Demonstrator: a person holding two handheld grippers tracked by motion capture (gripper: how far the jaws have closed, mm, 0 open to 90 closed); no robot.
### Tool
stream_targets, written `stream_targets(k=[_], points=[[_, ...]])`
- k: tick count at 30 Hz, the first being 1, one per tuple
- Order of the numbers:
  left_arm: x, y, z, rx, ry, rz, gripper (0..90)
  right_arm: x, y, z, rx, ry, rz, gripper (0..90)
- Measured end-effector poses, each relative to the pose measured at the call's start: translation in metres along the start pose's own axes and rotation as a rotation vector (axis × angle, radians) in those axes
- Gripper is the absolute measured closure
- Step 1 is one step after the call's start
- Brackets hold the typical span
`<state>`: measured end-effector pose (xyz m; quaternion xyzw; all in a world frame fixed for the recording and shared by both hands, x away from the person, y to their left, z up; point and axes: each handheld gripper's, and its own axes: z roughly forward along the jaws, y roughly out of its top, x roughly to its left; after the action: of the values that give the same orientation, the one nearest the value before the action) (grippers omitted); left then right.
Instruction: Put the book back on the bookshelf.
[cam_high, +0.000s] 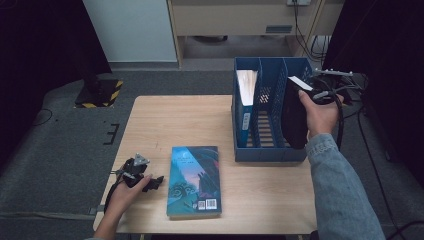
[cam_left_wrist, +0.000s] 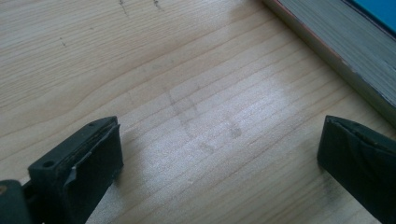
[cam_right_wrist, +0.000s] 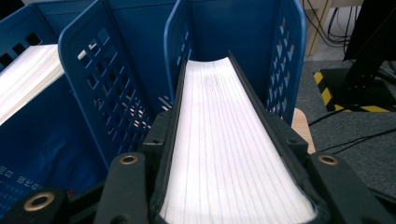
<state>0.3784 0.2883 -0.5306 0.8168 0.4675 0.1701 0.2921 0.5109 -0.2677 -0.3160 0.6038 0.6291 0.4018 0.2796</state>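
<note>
A black-covered book (cam_high: 294, 120) stands on edge in the rightmost compartment of the blue file rack (cam_high: 270, 152). My right gripper (cam_high: 306, 91) is shut on its upper edge. In the right gripper view the white page edge (cam_right_wrist: 229, 140) runs between both jaws of that gripper (cam_right_wrist: 229, 156) into the slot. A teal paperback (cam_high: 194, 180) lies flat near the table's front edge. My left gripper (cam_high: 156, 181) rests open on the table just left of it; the left gripper (cam_left_wrist: 219, 140) has bare wood between its jaws and the paperback's page edge (cam_left_wrist: 336, 42) beyond.
A blue-covered book (cam_high: 246, 90) stands in the rack's leftmost compartment, also seen as white pages (cam_right_wrist: 28, 79); the middle compartment holds nothing. The wooden table (cam_high: 165, 125) is bare left of the rack. Cables and a yellow-black striped base (cam_right_wrist: 355, 88) lie on the floor.
</note>
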Motion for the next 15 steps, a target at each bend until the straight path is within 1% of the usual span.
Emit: stream_targets(k=[2,5,9,11,13,14,15], points=[[0.000,0.000,0.000,0.002,0.000,0.000,0.0,-0.001,0.000,0.000,0.000,0.000,0.001,51.9],[0.000,0.000,0.000,0.000,0.000,-0.001,0.0,-0.004,0.001,0.003,0.002,-0.003,0.020,51.9],[0.000,0.000,0.000,-0.001,0.000,-0.001,0.0,-0.004,0.002,0.005,0.010,-0.004,0.028,52.0],[0.000,0.000,0.000,-0.004,0.000,-0.001,0.0,-0.005,0.004,0.004,0.007,-0.009,0.048,52.1],[0.000,0.000,0.000,-0.002,0.000,0.000,0.0,-0.006,0.008,0.004,-0.001,-0.007,0.050,52.1],[0.000,0.000,0.000,-0.005,-0.001,-0.003,0.0,-0.007,0.011,0.004,-0.017,-0.007,0.051,52.2],[0.000,0.000,0.000,-0.006,-0.001,-0.003,0.0,-0.007,0.011,0.004,-0.017,-0.007,0.051,52.2]])
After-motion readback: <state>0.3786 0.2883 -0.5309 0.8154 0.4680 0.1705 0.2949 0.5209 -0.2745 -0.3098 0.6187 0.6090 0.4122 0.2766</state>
